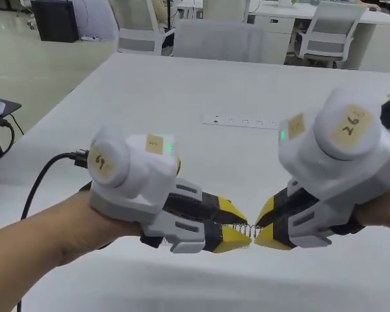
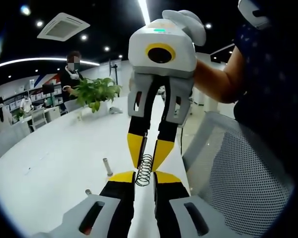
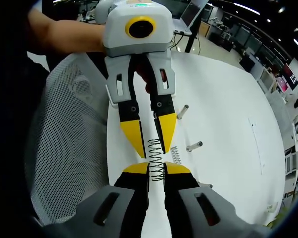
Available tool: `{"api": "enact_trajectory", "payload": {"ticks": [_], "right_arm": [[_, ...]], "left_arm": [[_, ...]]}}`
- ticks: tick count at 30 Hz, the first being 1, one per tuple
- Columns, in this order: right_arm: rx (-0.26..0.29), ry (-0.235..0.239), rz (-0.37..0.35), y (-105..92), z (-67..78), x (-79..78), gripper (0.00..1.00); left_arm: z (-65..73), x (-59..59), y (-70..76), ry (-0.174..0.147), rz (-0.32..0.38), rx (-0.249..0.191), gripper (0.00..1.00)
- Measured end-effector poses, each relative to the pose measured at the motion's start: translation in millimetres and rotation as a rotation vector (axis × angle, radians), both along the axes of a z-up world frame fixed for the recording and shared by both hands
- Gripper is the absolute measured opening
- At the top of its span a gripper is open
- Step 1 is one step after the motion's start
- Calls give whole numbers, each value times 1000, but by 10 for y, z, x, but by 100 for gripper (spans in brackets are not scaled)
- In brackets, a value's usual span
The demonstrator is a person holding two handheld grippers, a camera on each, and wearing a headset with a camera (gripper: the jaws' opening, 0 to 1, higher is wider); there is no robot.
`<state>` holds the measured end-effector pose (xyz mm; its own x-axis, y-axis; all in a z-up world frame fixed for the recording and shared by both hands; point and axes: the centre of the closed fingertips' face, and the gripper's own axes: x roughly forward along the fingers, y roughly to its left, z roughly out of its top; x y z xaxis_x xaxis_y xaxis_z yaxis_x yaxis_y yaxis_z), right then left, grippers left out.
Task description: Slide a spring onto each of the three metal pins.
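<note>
Over the near edge of the white table my two grippers meet tip to tip. A small steel spring bridges the gap between them. My left gripper is shut on the spring. Facing it, my right gripper is shut on what looks like a thin metal pin, whose end goes into the spring. Two more pins and a loose spring are on the table beyond the grippers.
A white power strip lies mid-table. A black cable trails off the left gripper. A grey mesh chair sits under the grippers at the table edge. Office chairs stand at the far side, and a potted plant stands on the table.
</note>
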<state>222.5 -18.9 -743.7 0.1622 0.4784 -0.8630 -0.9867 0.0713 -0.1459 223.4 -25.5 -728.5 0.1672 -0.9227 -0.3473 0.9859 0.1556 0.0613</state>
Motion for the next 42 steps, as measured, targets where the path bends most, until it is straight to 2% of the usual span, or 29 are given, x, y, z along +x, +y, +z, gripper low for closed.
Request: {"api": "enact_trajectory", "payload": {"ticks": [16,27,35,42], "right_arm": [[-6,-10,12,-10,1,-2,8],[-7,11,9,-45,-75,-12,13],[-12,31,-3,-105,-138,2,12],[-7,41,-4,-116,-144,-16,11]], "left_arm": [[16,-23,-5,-19,-16,-13,3],[35,-55,3,-16,-24,-23,3],[111,-68,-10,-18,-28,-54,3],[124,-87,-28,-16,-32,-61,3]]}}
